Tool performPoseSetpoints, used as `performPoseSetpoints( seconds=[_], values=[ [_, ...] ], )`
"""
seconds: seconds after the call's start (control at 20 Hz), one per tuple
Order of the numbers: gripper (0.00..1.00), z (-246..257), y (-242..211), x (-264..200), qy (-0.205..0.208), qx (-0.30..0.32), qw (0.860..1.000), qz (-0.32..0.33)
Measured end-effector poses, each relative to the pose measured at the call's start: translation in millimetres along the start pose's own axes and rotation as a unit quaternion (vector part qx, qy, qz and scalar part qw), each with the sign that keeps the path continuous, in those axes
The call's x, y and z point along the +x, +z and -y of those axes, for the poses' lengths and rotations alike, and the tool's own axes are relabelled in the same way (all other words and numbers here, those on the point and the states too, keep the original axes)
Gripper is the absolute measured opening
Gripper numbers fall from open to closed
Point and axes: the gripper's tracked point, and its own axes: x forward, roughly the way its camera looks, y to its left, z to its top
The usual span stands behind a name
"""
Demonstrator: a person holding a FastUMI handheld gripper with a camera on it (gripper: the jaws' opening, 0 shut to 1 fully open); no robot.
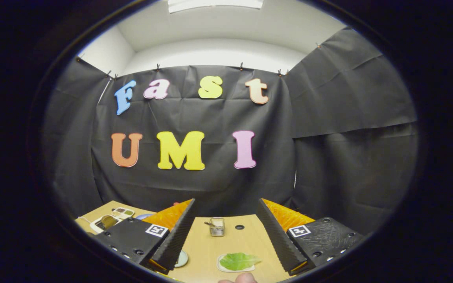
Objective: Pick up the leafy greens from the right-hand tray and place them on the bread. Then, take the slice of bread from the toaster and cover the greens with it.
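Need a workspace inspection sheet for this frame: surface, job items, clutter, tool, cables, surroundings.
Surface: light wooden tabletop, with a small dark hole near the far edge.
Job's things: green leafy lettuce piece lying on a pale flat tray, between the fingers; small silver metal toaster beyond it, upright, contents too small to tell.
Clutter: white compartment tray to the left beyond the fingers; round pale plate beside the left finger, mostly hidden.
Tool: gripper open, fingers wide apart, touching nothing.
Cables: thin pale cord by the white tray.
Surroundings: black cloth booth wall; white ceiling.

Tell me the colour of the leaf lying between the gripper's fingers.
Green, the leafy greens on a pale tray, seen in the gripper view.
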Motion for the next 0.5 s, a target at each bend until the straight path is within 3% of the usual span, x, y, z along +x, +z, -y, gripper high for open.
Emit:
performPoseSetpoints(
  seconds=[0.5],
  values=[
    [0.95,8.9,-7.7,5.0,0.006,0.005,1.0,-0.013]
  ],
)
